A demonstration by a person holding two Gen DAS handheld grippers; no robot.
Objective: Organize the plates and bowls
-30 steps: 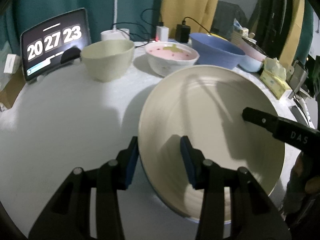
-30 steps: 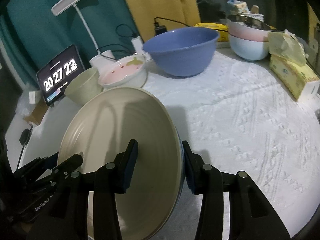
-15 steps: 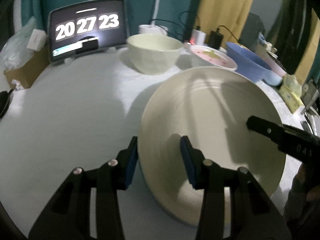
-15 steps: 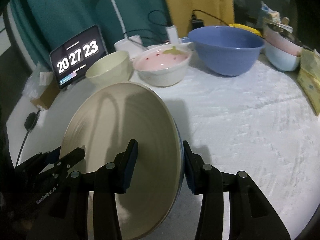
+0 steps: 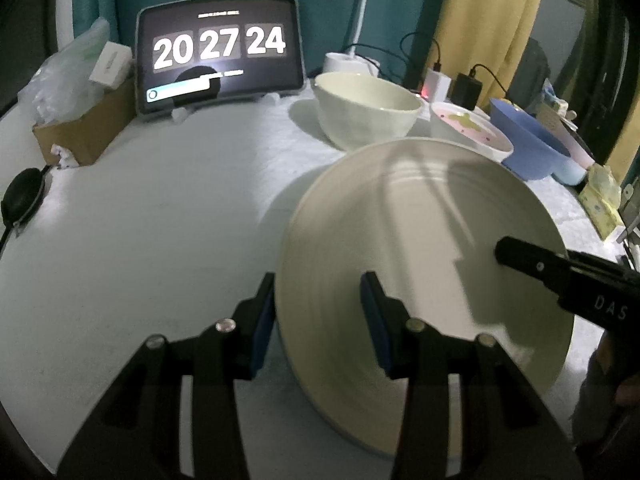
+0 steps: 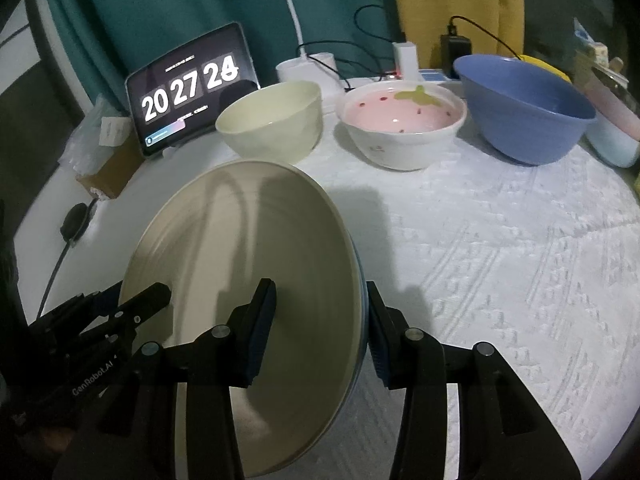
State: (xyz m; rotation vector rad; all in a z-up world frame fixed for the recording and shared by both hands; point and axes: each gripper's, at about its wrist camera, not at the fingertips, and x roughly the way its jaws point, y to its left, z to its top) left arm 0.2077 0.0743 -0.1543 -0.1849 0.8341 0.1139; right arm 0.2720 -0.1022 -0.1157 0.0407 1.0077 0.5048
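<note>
A large cream plate (image 5: 420, 236) with a blue underside hangs tilted above the white tablecloth, held from both sides. My left gripper (image 5: 320, 292) is shut on its left rim, one pad inside and one outside. On the opposite rim my right gripper (image 6: 320, 300) is shut the same way. Each view shows the other gripper's fingers (image 6: 148, 300) at the far edge of the plate (image 6: 240, 264). Behind stand a cream bowl (image 6: 272, 120), a pink strawberry bowl (image 6: 404, 128) and a blue bowl (image 6: 524, 108).
A tablet clock (image 5: 218, 56) leans at the back, with chargers and cables beside it. A cardboard box (image 5: 84, 128) and a black puck (image 5: 22, 196) sit at the left. Stacked pastel bowls (image 6: 612, 136) and a tissue pack (image 5: 600, 200) are at the right.
Both grippers have carried the plate leftwards across the table towards the tablet side. The grip on both rims is unchanged. The clock moved on by a second.
</note>
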